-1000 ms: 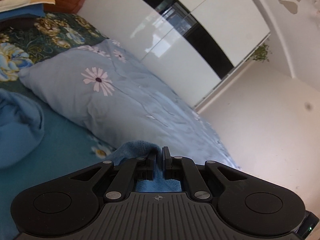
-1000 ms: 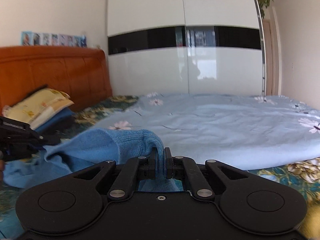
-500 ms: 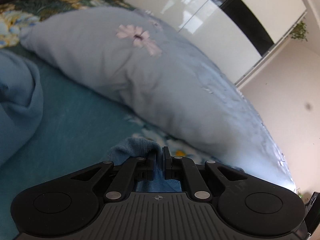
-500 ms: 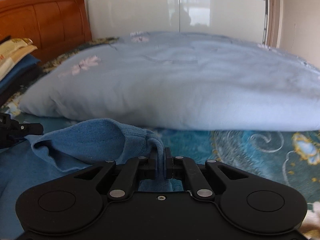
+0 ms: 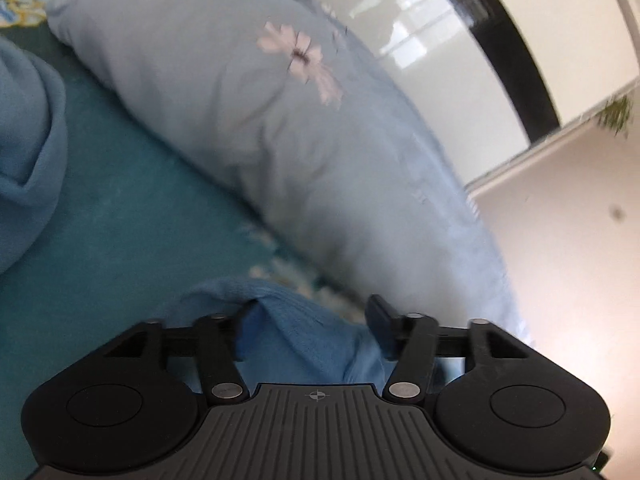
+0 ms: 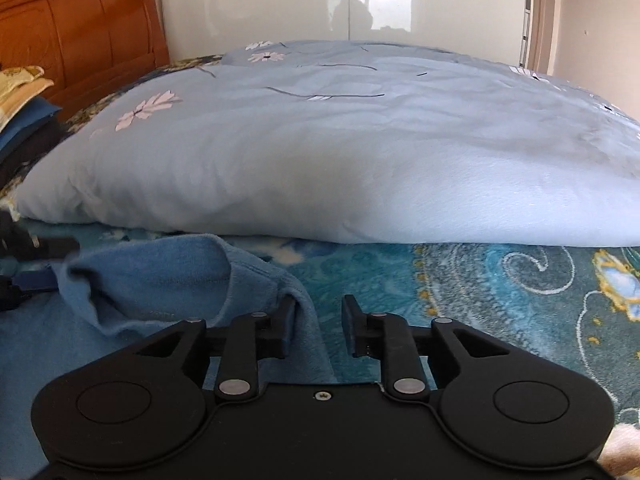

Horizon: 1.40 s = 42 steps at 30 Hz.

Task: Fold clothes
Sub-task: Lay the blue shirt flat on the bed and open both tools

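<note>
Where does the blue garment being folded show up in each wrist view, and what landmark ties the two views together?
Left wrist: blue garment at bottom centre, between the open fingers of the left hand-held gripper.
Right wrist: blue garment at lower left, beside the right hand-held gripper.
Shared landmark: the pale blue flowered duvet.

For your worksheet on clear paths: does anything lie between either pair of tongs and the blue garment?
Nothing visible does. The blue garment already lies between the open left tongs, and its edge drapes beside one finger of the open right tongs.
</note>
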Motion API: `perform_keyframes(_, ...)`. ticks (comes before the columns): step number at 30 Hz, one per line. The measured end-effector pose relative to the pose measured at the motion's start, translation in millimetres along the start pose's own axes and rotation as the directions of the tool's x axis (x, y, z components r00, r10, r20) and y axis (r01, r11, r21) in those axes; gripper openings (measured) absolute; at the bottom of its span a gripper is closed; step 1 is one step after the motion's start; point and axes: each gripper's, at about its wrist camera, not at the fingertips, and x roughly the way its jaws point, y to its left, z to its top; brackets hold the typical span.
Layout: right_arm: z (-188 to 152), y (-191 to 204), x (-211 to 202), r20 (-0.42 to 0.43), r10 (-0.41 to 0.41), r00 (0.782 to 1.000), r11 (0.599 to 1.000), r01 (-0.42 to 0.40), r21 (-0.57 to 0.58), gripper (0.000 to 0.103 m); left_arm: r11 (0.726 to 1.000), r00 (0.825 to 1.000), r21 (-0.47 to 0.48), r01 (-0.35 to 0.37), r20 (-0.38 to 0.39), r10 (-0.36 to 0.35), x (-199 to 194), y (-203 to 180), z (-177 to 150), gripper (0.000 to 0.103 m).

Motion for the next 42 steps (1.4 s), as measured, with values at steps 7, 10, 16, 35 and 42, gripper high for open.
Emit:
perform_keyframes(7, 10, -14, -7, 0.011, 0.025, 1.000, 0.996, -0.025, 0.087, 0.031, 1.000, 1.000, -0.005, 0.001, -0.029, -0.001, 4, -3, 7, 0.072)
perform_keyframes(10, 13, -22, -7, -0.004, 0.007, 1.000, 0.991, -0.006, 0.134, 0.033, 0.998, 0.996, -0.068, -0.002, -0.091, -0.004, 14, 11, 9, 0.076)
perform_keyframes(16, 15, -34, -36, 0.048, 0.015, 0.999, 0.989, -0.021, 0.147, 0.033, 0.993, 0.989, -0.075, 0.087, -0.111, -0.095, -31, 13, 1, 0.073)
perform_keyframes(35, -145, -64, -295, -0.001, 0.017, 1.000, 0.981, -0.017, 0.194, 0.041, 0.985, 0.983, -0.076, 0.155, -0.083, -0.161, -277, 33, -102, 0.081)
perform_keyframes(42, -216, -66, -321, -0.100, 0.040, 0.994, 0.944, -0.005, 0.329, 0.042, 0.995, 0.983, -0.068, 0.070, -0.164, -0.080, -308, 51, -148, 0.081)
